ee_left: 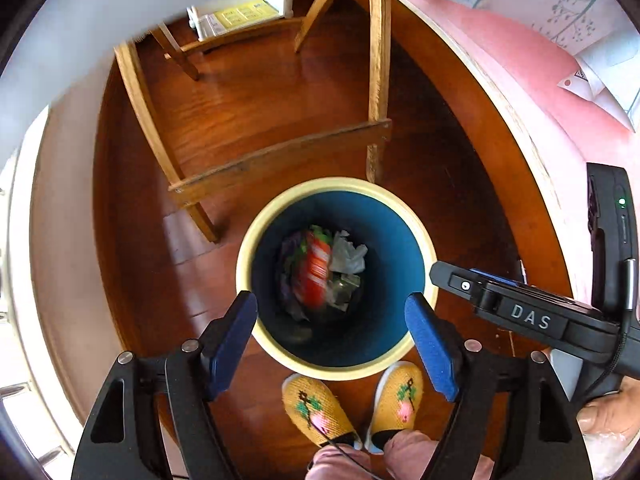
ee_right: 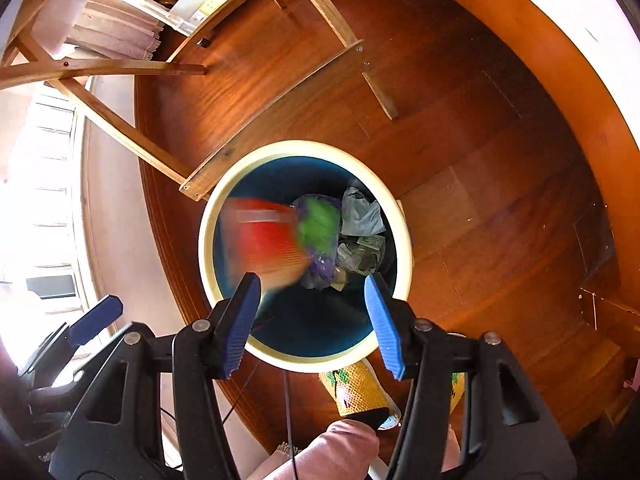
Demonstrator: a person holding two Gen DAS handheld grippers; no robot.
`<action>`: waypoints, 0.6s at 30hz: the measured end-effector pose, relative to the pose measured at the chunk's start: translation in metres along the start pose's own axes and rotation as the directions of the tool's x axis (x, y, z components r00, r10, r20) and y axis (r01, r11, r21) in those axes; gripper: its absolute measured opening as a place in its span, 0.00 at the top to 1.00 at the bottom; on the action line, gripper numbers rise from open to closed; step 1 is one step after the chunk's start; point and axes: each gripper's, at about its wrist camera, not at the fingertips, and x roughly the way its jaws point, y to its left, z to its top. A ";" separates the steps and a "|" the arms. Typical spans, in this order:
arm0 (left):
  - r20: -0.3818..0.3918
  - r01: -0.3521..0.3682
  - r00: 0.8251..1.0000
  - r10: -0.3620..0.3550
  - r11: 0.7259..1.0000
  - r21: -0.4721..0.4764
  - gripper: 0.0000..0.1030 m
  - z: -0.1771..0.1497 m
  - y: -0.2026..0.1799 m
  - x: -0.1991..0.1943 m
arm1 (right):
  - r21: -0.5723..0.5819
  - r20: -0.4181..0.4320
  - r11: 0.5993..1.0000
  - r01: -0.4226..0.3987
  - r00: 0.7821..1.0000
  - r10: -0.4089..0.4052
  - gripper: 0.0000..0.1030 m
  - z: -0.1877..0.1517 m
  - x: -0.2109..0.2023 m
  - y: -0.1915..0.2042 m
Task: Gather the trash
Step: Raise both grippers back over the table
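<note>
A round bin with a cream rim (ee_left: 244,248) and blue inside stands on the wooden floor; it also shows in the right wrist view (ee_right: 206,236). A red and white wrapper (ee_left: 316,268), blurred by motion, is inside the bin mouth, free of both grippers; it also shows in the right wrist view (ee_right: 264,240). Under it lie white crumpled paper (ee_left: 350,256), a green and purple bag (ee_right: 318,224) and other scraps. My left gripper (ee_left: 332,336) is open above the bin's near edge. My right gripper (ee_right: 312,320) is open above the bin, empty.
A wooden chair frame (ee_left: 276,152) stands just behind the bin. A pink bed (ee_left: 532,64) is at the right. The person's yellow embroidered slippers (ee_left: 316,412) stand at the bin's near side. The right gripper body (ee_left: 532,316) reaches in from the right in the left wrist view.
</note>
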 end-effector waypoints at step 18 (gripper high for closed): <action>0.165 -0.062 0.984 0.063 0.998 -0.015 0.25 0.022 -0.014 -0.210 | -0.121 0.018 0.993 -0.006 1.000 0.008 0.50 -0.010 -0.137 0.056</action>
